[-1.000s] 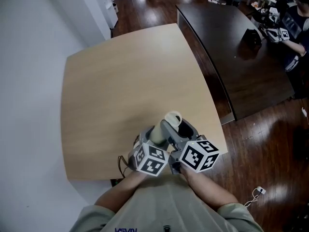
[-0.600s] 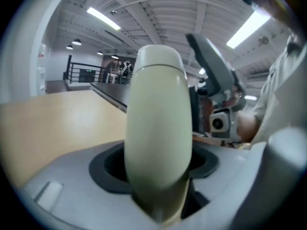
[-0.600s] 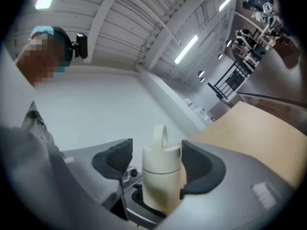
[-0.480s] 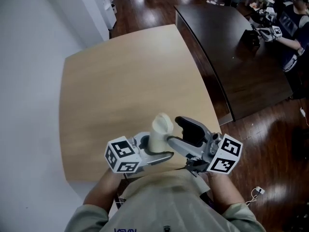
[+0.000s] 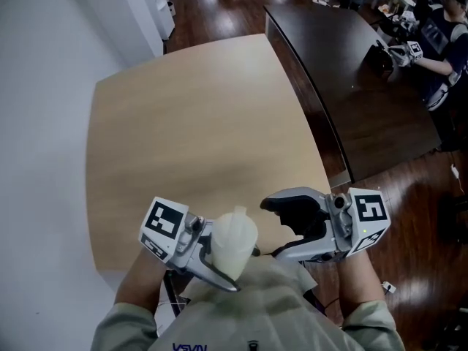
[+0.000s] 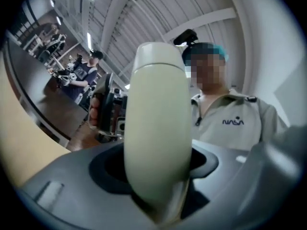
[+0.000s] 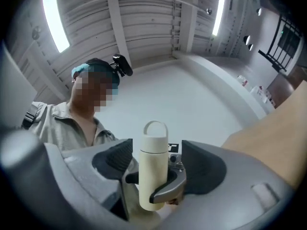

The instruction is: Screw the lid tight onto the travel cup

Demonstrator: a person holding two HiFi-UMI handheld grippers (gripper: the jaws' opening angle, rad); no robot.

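Cup point(image 5: 235, 238) smooth, rigid, prob slippery; left claw point(image 5: 225, 260) clamped on body, right claw point(image 5: 289, 232) wide open, empty; I'd grab lid point(image 7: 154, 139) by sides

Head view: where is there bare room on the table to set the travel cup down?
The light wooden table shows bare from the white wall on its left to the dark desk on its right. Only the near edge is crowded: the left gripper holds the travel cup there; beside it the right gripper, empty, has just been opening its fingers.
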